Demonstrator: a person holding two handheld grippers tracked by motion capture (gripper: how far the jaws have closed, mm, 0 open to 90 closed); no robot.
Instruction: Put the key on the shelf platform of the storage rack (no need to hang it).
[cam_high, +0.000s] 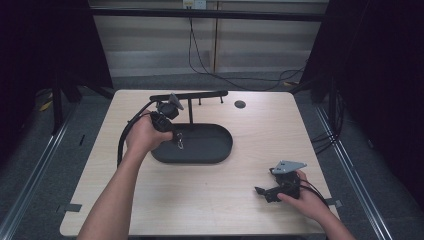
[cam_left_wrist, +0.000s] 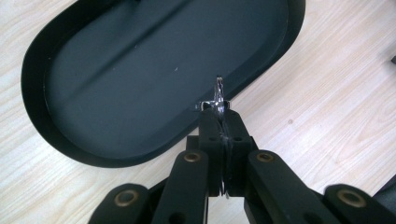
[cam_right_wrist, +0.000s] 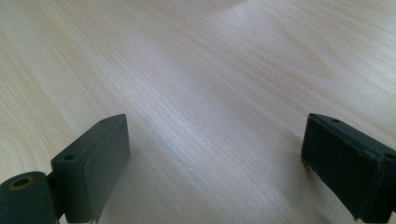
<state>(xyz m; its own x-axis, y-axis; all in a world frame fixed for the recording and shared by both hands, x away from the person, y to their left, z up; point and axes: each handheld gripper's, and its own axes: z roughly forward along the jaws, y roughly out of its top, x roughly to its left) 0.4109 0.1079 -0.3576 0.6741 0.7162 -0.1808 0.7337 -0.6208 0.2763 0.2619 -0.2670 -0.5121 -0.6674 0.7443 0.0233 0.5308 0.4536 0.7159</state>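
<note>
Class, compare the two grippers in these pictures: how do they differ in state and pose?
The left gripper is shut on a small metal ring; the right gripper is open and holds nothing. The left gripper is raised over the rim of the black tray; the right gripper sits low at the bare wooden table, away from the tray. Both have black fingers and are held by hand.

table (cam_left_wrist: 327, 84): pale smooth wood; tray (cam_left_wrist: 60, 135): matt black; ring (cam_left_wrist: 218, 95): shiny metal
</note>
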